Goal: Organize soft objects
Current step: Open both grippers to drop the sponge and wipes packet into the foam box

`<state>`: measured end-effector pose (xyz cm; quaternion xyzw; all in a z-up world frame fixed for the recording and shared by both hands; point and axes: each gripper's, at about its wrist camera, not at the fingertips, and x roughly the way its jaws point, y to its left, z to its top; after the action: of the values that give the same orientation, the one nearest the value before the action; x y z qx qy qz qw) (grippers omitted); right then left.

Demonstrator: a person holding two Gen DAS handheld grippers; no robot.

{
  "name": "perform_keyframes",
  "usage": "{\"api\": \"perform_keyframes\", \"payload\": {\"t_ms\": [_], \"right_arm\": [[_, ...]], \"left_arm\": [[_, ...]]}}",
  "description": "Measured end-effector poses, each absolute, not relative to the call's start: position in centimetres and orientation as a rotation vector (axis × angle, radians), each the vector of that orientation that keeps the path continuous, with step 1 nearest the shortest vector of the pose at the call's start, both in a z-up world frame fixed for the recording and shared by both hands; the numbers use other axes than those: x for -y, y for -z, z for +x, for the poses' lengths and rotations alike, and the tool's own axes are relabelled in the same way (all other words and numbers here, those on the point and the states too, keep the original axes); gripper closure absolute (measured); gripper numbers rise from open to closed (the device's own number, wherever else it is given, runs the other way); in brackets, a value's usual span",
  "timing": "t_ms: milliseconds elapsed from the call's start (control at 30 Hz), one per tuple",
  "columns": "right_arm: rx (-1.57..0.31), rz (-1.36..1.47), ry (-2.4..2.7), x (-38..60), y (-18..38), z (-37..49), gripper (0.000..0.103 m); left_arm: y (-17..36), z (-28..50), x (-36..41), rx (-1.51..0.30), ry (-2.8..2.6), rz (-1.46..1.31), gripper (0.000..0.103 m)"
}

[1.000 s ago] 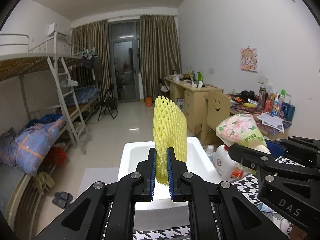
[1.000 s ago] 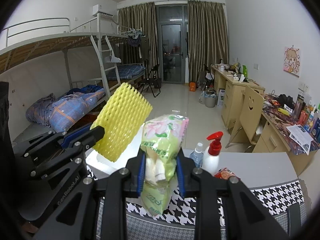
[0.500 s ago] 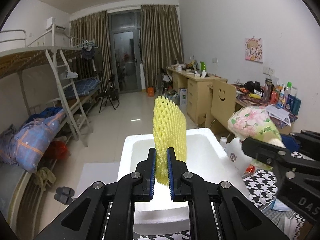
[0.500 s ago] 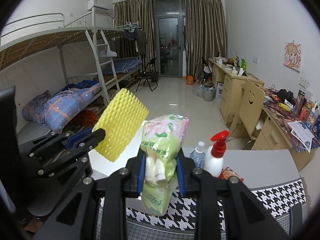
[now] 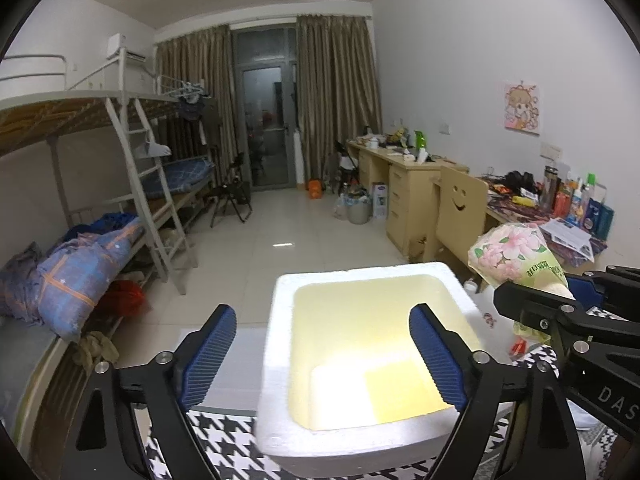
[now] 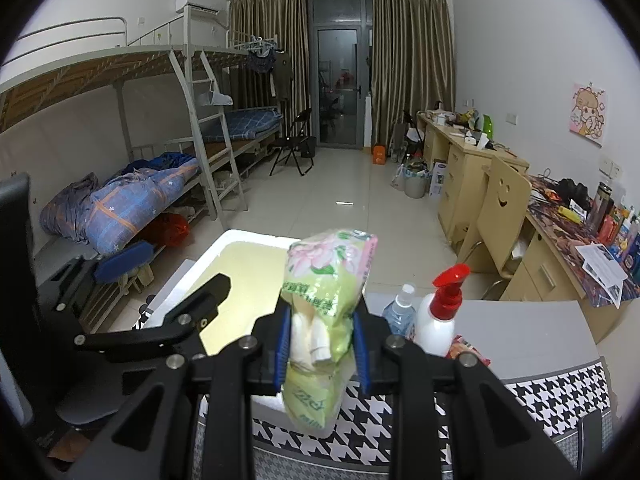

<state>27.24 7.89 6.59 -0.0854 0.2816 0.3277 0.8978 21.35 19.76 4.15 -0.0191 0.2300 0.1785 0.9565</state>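
Over a table with a black-and-white houndstooth cloth (image 5: 224,436), the left gripper (image 5: 322,354) has just been opening, its blue ribbed fingers (image 5: 206,354) now spread wide and empty above the white foam box (image 5: 276,360), where a yellow foam net sleeve (image 5: 394,386) lies on the bottom. Beside it, the right gripper (image 6: 322,346) pinches a green floral-printed soft plastic pack (image 6: 330,280) upright, near the box's rim and a white pump bottle with red nozzle (image 6: 438,312).

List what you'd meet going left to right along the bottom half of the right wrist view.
Open left gripper → white foam box → green floral tissue pack in the right gripper → clear water bottle → white pump bottle with red top.
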Motion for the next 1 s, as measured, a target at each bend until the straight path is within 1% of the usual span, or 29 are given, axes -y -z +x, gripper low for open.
{"api": "perform_keyframes", "payload": {"t_ms": [133, 167, 900, 967, 1000], "right_arm": [[-0.588, -0.182, -0.687, -8.5, -6.5, 27.4, 0.071], [-0.590, -0.184, -0.690, -8.7, -6.4, 27.5, 0.071], [-0.686, -0.201, -0.738, -11.4, -4.0, 30.2, 0.071], [-0.699, -0.202, -0.734, -11.6, -3.8, 30.4, 0.060], [-0.695, -0.200, -0.727, -11.5, -3.8, 30.5, 0.048]], "left_arm": [[-4.2, 20.8, -20.7, -0.459, -0.396, -0.049, 0.005], [-4.2, 20.7, -21.0, -0.457, -0.412, -0.051, 0.004], [-3.5, 18.5, -23.9, -0.461, -0.482, -0.066, 0.004], [-3.4, 18.4, -23.9, -0.462, -0.480, -0.069, 0.004], [-3.3, 18.4, -23.9, -0.464, -0.480, -0.069, 0.004]]}}
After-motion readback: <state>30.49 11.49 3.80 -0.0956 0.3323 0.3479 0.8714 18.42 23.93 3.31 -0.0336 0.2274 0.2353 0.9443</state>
